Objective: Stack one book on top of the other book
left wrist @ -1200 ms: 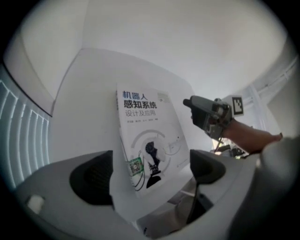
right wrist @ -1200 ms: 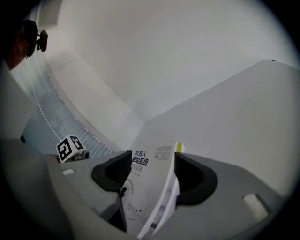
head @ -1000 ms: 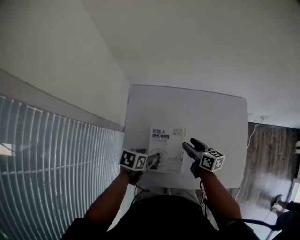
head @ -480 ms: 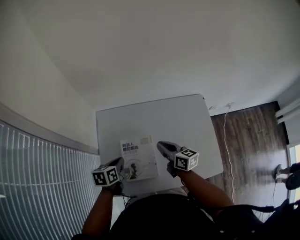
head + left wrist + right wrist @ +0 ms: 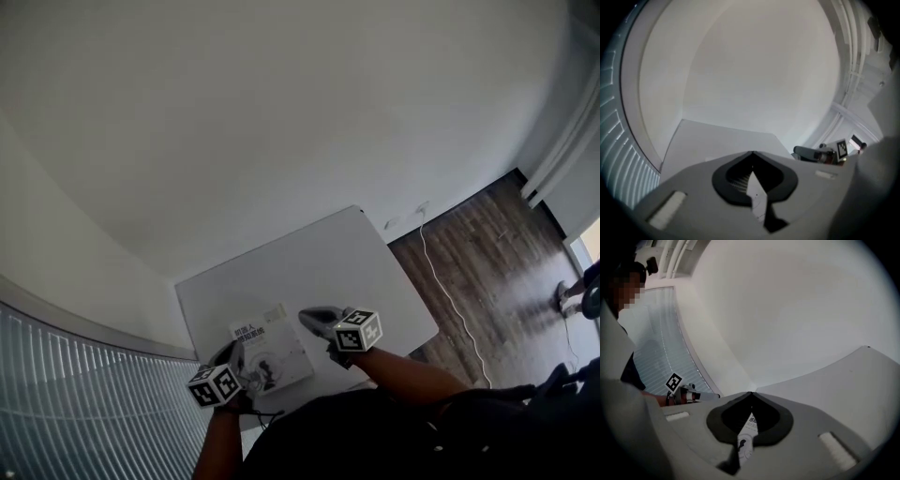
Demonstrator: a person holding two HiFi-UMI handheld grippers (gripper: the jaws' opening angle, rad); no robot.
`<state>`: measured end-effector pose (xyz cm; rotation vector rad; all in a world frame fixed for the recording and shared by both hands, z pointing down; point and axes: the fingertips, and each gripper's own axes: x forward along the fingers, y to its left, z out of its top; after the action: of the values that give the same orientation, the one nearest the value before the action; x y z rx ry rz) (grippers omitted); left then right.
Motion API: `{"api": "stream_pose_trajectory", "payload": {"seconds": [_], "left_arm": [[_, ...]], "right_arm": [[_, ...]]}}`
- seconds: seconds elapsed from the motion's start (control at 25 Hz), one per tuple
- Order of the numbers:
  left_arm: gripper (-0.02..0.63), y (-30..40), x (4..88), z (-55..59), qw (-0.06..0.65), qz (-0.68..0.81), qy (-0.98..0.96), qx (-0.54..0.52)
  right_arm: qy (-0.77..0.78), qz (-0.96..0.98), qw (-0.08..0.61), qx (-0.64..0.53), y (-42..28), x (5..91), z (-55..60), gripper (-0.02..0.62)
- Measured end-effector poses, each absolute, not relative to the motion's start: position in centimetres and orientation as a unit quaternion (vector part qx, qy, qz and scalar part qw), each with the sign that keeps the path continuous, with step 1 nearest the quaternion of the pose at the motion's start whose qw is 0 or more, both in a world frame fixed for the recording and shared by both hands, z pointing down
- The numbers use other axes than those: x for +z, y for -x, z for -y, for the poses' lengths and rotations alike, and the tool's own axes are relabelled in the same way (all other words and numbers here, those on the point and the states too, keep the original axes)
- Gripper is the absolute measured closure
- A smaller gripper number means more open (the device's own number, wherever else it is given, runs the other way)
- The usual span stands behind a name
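In the head view, the book point(image 5: 272, 352) is lying flat on the white table point(image 5: 309, 258), near the edge closest to the person. Whether a second book is sitting beneath it cannot be told. The left gripper point(image 5: 233, 352) is hanging by the book's left edge and the right gripper point(image 5: 307, 317) by its right edge, both with their fingers drawn together. Dark wood floor point(image 5: 483, 244) is showing beyond the table.

In the left gripper view, the jaws are meeting at their tips and gripping nothing. A strip of the book's cover is showing below, through the opening behind the tips, and the other gripper is hanging off to the right.

In the right gripper view, the jaws have just been closing and are standing tip to tip with nothing between them. The printed cover is lying underneath, and slatted blinds point(image 5: 661, 352) are lining the wall at left
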<state>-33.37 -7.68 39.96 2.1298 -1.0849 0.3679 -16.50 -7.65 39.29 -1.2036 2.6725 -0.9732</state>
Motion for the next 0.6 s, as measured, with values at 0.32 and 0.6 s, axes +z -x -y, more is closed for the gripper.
{"api": "stream_pose_trajectory", "payload": {"seconds": [0.32,0.6], "left_arm": [[0.603,34.7,40.1,7.9,0.359,0.422,-0.820,0.142],[0.603,35.2,40.6,7.6,0.367,0.425,-0.816,0.137]], "right_arm": [[0.380,-0.868,0.026,-0.317,18.1,39.4,7.6,0.594],[0.379,-0.867,0.028,-0.322,18.4,39.9,7.4,0.594]]}}
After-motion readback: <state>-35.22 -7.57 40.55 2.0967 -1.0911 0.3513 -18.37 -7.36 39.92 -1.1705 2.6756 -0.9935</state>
